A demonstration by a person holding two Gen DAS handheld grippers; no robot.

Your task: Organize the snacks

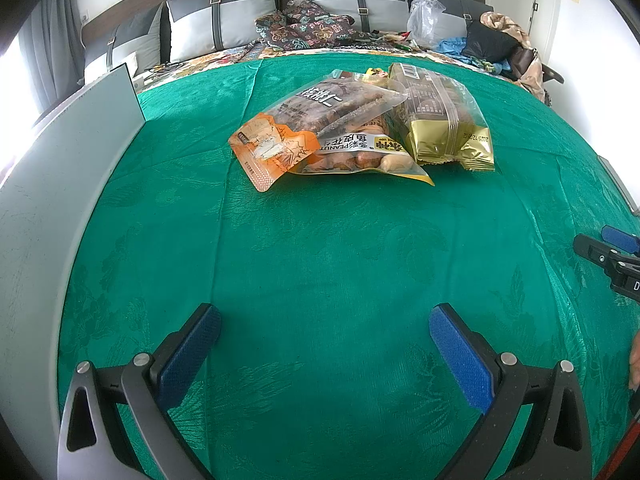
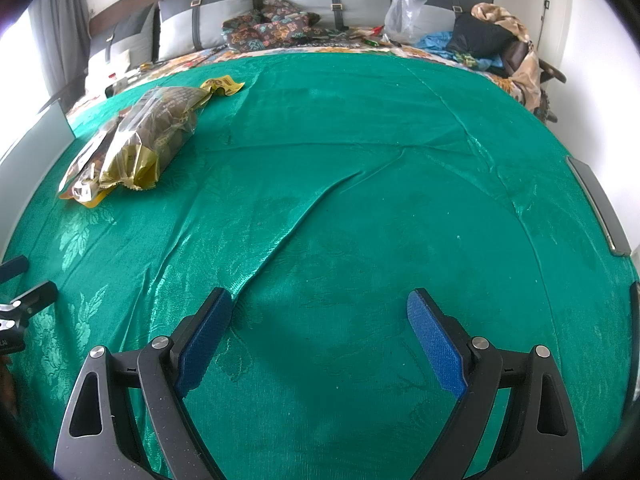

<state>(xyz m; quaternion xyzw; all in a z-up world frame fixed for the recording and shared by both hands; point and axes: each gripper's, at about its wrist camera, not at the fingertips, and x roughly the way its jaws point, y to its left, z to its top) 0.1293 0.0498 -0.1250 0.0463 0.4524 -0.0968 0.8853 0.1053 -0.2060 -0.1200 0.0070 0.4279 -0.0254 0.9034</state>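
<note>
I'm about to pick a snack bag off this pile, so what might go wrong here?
The clear walnut bag lies overlapped on the peanut bag and against the gold bag; gripping one may drag the others. The packets look slick and could slip from the open left gripper. The cloth fold before the open right gripper might snag.

A green patterned cloth (image 1: 320, 240) covers the bed, creased in long folds. At the head stand grey two-tone cushions (image 1: 224, 20) with strapped buckles. In front of them lies a dark floral fabric bundle (image 1: 304, 26). Near it to the right sit a clear plastic bag (image 1: 426, 20), some blue cloth (image 1: 452, 46) and a black bag (image 1: 492, 42). A grey curtain (image 2: 60, 20) hangs at the left.
</note>
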